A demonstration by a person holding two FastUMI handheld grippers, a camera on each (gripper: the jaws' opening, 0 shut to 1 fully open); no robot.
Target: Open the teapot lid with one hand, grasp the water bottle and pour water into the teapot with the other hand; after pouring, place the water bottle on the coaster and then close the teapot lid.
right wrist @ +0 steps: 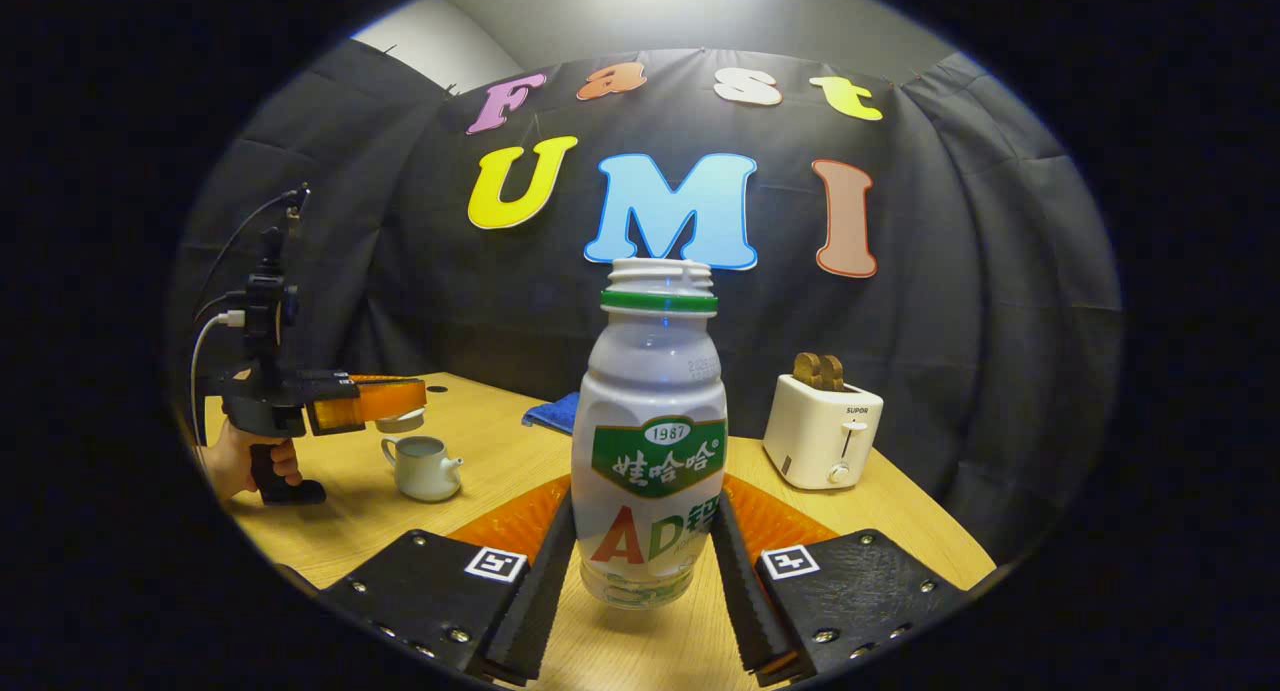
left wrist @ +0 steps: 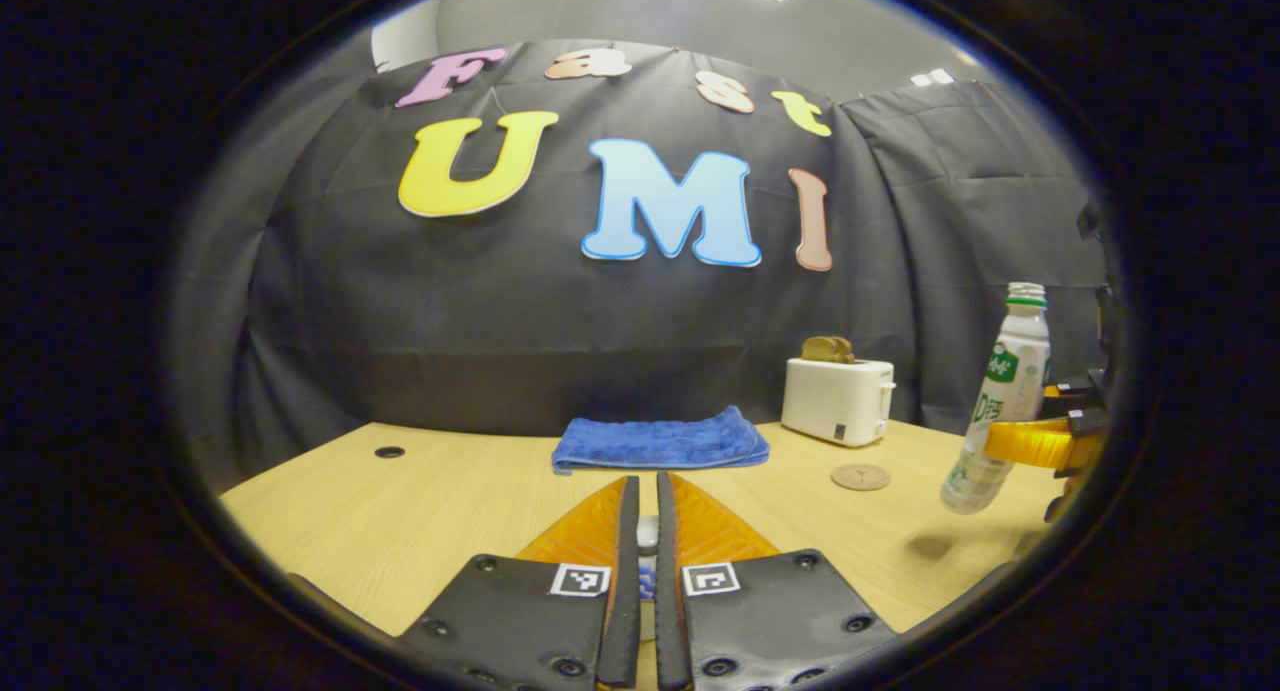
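Behind bottle [right wrist: 650, 441], toaster [right wrist: 822, 433], blue towel [left wrist: 660, 441], coaster [left wrist: 860, 477]

the right tongs [right wrist: 648, 571] clamp an uncapped bottle [right wrist: 652, 441] upright at centre, both fingers pressed to its lower sides, its base clear of the counter [right wrist: 500, 451]. at 9 o'clock a hand [right wrist: 240, 461] holds the left tongs [right wrist: 400, 401], which grip a lid [right wrist: 400, 423] just above an open teapot [right wrist: 425, 466]. at 3 o'clock stands a toaster [right wrist: 822, 441] with bread [right wrist: 820, 371] in its slots. a blue cloth [right wrist: 555, 411] lies behind the bottle, toward 10 o'clock.
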